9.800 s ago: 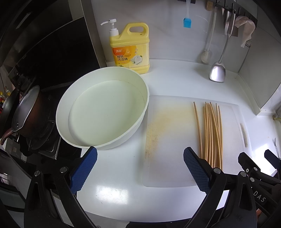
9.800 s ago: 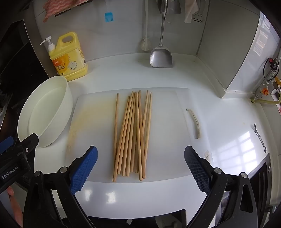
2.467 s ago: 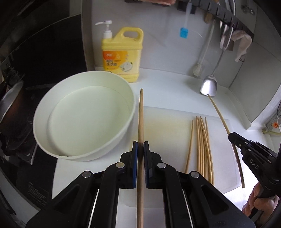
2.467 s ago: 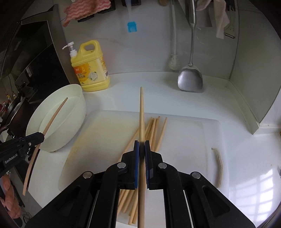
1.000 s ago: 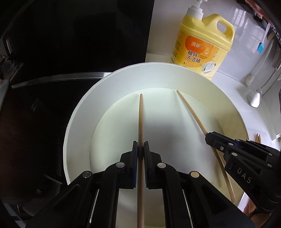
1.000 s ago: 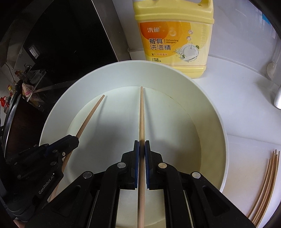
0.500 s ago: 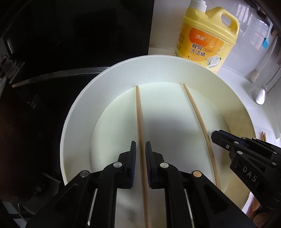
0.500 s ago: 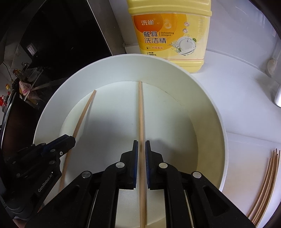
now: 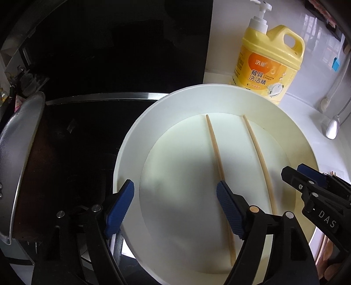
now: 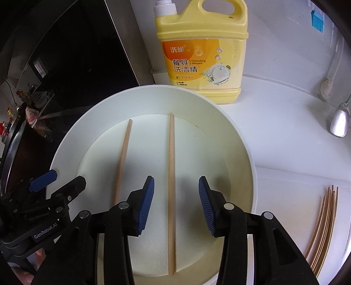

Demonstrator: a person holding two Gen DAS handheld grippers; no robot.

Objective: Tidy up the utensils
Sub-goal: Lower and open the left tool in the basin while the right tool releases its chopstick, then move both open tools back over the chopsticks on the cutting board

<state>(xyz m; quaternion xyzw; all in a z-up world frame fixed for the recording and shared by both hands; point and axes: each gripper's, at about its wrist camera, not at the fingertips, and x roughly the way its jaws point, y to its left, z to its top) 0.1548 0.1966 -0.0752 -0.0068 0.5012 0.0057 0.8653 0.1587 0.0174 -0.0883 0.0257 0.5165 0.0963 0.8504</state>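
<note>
Two wooden chopsticks lie side by side on the floor of the round white basin (image 9: 131, 153): one chopstick (image 9: 216, 151) on the left and a second chopstick (image 9: 258, 160) on the right. In the right wrist view they show as the left chopstick (image 10: 122, 162) and the right chopstick (image 10: 171, 193) in the basin (image 10: 245, 153). My left gripper (image 9: 175, 208) is open and empty above the basin's near left part. My right gripper (image 10: 176, 206) is open and empty, straddling the right chopstick from above. Several more chopsticks (image 10: 322, 228) lie on the cutting board at the right.
A yellow dish detergent jug (image 10: 201, 50) stands behind the basin. A dark pan (image 9: 22, 164) sits on the stove at the left. A metal ladle (image 10: 340, 120) and a brush (image 10: 326, 85) hang by the back wall. A blue brush (image 10: 317, 20) hangs higher up.
Both grippers have opened wide and let their chopsticks go; both chopsticks now lie free in the basin. The left gripper has shifted left.
</note>
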